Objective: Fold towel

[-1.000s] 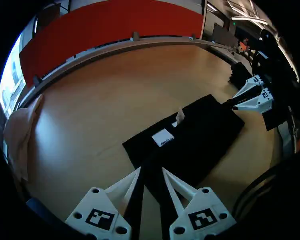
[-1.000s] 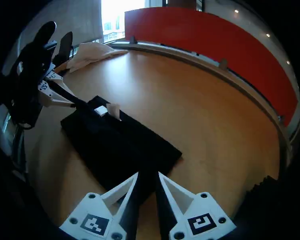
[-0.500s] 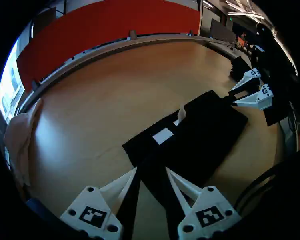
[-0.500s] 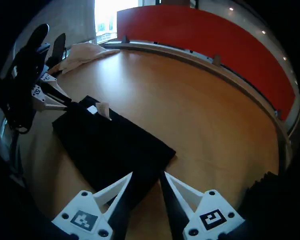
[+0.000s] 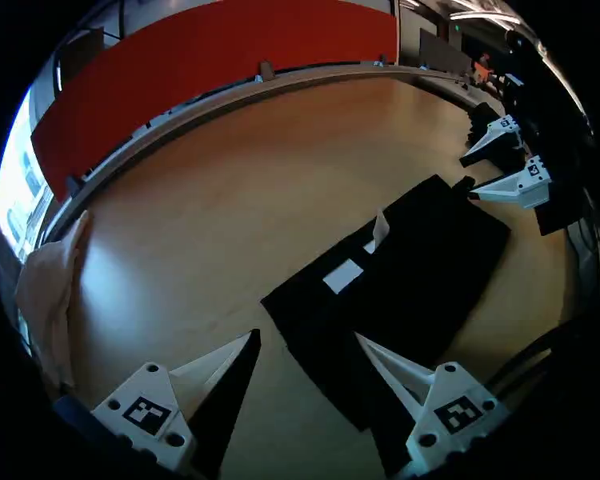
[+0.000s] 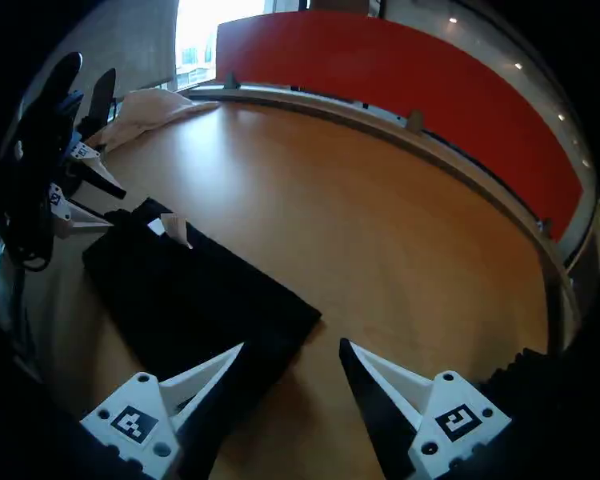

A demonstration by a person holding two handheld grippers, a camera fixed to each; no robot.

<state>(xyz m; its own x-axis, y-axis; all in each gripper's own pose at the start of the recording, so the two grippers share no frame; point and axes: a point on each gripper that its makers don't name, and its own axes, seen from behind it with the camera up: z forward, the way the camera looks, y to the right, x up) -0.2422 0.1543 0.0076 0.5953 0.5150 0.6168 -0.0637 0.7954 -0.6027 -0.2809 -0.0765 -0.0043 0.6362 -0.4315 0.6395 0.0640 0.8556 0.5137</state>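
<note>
Spread wide, gripping nothing: left gripper, right gripper, at opposite ends of the black towel; lying flat on the table, already a narrow strip; seemingly between folds; next, pinch one short end, carry onto the other.

We find the towel flat on the table between the left gripper and right gripper, a cloth heap at the table's edge.
</note>
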